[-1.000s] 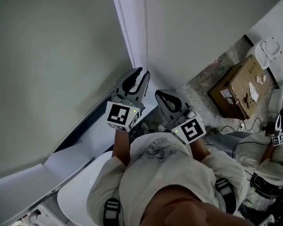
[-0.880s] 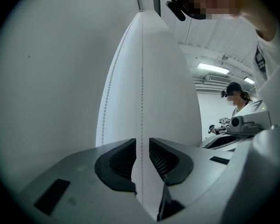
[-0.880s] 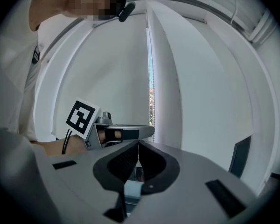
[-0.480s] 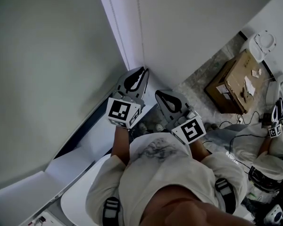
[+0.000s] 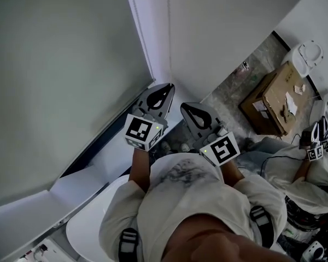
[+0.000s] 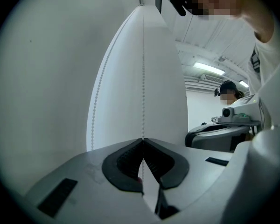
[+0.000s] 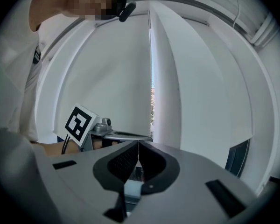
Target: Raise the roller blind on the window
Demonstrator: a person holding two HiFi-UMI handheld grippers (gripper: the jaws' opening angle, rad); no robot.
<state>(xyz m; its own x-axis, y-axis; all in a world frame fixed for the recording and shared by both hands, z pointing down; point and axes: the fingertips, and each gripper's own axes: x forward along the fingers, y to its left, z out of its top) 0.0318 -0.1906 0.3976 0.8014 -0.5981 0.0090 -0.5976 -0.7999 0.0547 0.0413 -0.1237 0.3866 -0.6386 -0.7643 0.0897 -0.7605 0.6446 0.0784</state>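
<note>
The grey roller blind [image 5: 60,75] hangs down over the window at the left. Its white bead chain [image 5: 144,37] runs down the window frame. In the left gripper view the chain [image 6: 143,78] drops straight into my left gripper [image 6: 143,141], whose jaws are shut on it; a second strand [image 6: 96,101] curves down on the left. From the head view, my left gripper [image 5: 168,87] points level at the frame's edge. To its right, my right gripper [image 5: 187,109] is shut, and its tips [image 7: 138,144] meet with nothing seen between them. It faces the wall just right of the left gripper's marker cube [image 7: 79,122].
A white sill [image 5: 98,168] runs below the blind, and a round white tabletop [image 5: 87,228] lies under my arms. A cardboard box [image 5: 273,100] and a white lidded fixture [image 5: 309,56] stand on the floor at the right. Another person [image 5: 311,179] sits at the right edge.
The head camera has swung slightly. Both grippers keep their places by the window frame and stay shut.
</note>
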